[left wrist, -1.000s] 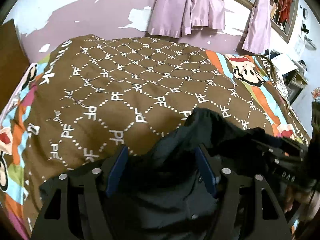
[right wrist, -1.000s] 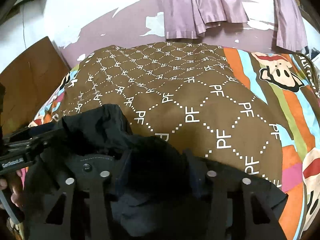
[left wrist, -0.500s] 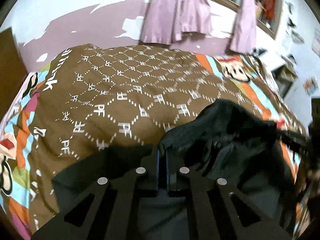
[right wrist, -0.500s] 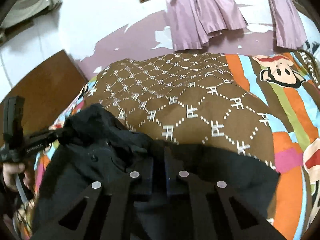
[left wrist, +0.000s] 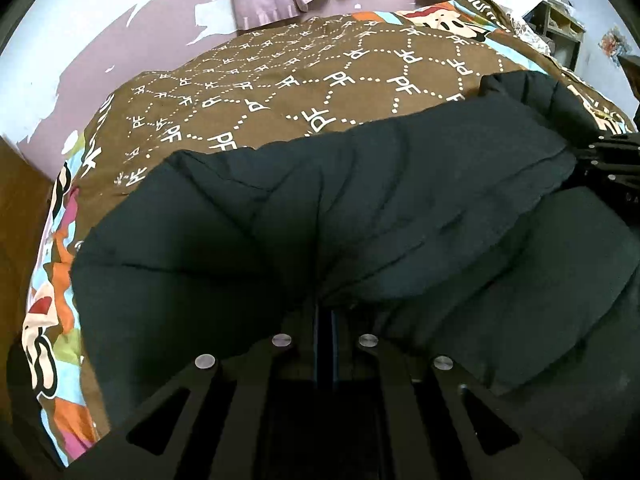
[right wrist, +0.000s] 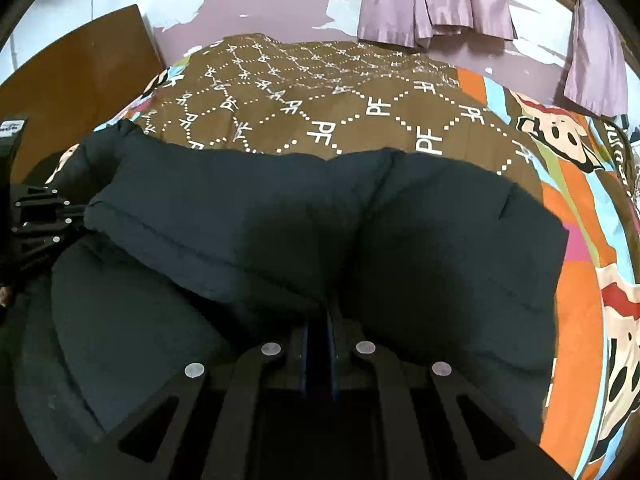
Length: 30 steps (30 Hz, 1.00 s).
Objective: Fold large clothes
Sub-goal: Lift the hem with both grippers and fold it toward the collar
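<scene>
A large black padded jacket (left wrist: 360, 208) lies spread across the near part of the bed, also filling the right wrist view (right wrist: 280, 232). My left gripper (left wrist: 325, 320) is shut on a fold of the jacket near its left part. My right gripper (right wrist: 320, 324) is shut on a fold near its right part. The right gripper shows at the far right of the left wrist view (left wrist: 612, 164), and the left gripper shows at the left edge of the right wrist view (right wrist: 40, 216). The jacket's near edge is hidden under both grippers.
The bed has a brown quilt (left wrist: 312, 76) with white lettering and striped cartoon borders (right wrist: 576, 208). A peeling purple wall with hanging purple curtains (right wrist: 432, 4) lies beyond. A wooden headboard (right wrist: 80, 64) stands at the left. A shelf (left wrist: 560, 20) stands at the far right.
Both grippers went from open to shut on the jacket. The bunched jacket has since been pulled out flat and wide across the bed, and the two grippers have moved apart.
</scene>
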### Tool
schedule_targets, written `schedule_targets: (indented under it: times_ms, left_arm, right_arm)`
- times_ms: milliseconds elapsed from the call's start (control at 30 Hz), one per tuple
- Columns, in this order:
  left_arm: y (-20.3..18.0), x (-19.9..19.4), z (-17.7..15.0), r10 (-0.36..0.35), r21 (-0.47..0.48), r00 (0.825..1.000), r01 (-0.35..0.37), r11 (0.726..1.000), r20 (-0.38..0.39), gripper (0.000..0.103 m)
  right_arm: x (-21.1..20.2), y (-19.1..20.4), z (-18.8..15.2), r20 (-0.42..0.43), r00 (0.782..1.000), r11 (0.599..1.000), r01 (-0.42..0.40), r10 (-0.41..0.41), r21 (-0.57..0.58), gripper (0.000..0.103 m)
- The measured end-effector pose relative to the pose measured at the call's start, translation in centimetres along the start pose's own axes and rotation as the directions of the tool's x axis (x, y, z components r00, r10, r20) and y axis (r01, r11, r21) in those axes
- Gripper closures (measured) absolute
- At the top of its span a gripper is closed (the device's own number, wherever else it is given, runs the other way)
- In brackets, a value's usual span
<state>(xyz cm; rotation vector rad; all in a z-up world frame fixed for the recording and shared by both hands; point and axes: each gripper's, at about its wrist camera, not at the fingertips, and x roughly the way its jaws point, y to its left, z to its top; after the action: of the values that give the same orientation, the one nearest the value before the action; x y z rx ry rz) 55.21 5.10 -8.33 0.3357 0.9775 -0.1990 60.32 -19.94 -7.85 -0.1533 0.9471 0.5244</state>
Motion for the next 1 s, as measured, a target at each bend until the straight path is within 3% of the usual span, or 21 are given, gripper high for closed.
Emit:
schedule_targets:
  times_ms: [200,300,333,367,433,567,633,733,900,967,1000]
  left_arm:
    - [0.5,-1.3,-0.6,-0.001,0.014,0.998,0.000,1.000,0.068,0.099]
    - [0.3,-2.5,-1.0,-0.011,0.001,0.996,0.011,1.000,0.093,0.092]
    - [0.4,-2.9,-1.0,-0.020,-0.002,0.995,0.020,1.000,0.099,0.088]
    - [0.4,-3.4,-1.2,-0.037,-0.006,0.993,0.038,0.999,0.108,0.085]
    - [0.5,-4.7,-1.3,-0.081,-0.021,0.988,0.084,0.996,0.129,0.075]
    - [1.5,-8.0,-0.1,-0.189,-0.088,0.952,0.215,0.973,0.240,0.068]
    - [1.9,-8.9,1.7,-0.193,-0.119,0.938,0.235,0.965,0.289,0.060]
    - [2.3,-8.4,4.9,-0.197,-0.155,0.931,0.253,0.955,0.306,0.060]
    - [3.1,-4.8,9.1,-0.263,-0.249,0.935,0.321,0.914,0.238,0.061]
    - [3.4,-3.7,9.5,-0.321,-0.253,0.920,0.373,0.893,0.223,0.077]
    - [3.2,-3.1,9.5,-0.371,-0.234,0.908,0.410,0.881,0.195,0.088]
  right_arm:
    - [-0.7,-0.3,-0.6,0.041,0.999,1.000,-0.012,0.011,0.022,0.095]
    - [-2.3,-0.3,-1.0,0.088,0.995,0.997,-0.057,0.053,0.043,0.076]
    - [-2.8,-0.5,-1.2,0.103,0.992,0.995,-0.082,0.076,0.056,0.064]
    - [-3.4,-0.6,-1.4,0.122,0.988,0.992,-0.106,0.097,0.070,0.056]
    - [-5.2,-0.8,-1.8,0.179,0.976,0.985,-0.145,0.128,0.088,0.054]
    - [-7.3,-1.2,-0.5,0.268,0.952,0.975,-0.186,0.149,0.121,0.052]
    - [-7.4,-1.7,1.3,0.286,0.940,0.956,-0.239,0.185,0.168,0.052]
    - [-6.3,-2.3,4.3,0.290,0.925,0.921,-0.315,0.244,0.229,0.052]
    - [-3.2,-2.4,7.3,0.244,0.921,0.887,-0.367,0.303,0.280,0.081]
    - [-1.7,-2.1,7.7,0.197,0.920,0.877,-0.385,0.339,0.287,0.092]
    - [-1.0,-1.9,7.7,0.159,0.924,0.880,-0.380,0.348,0.285,0.092]
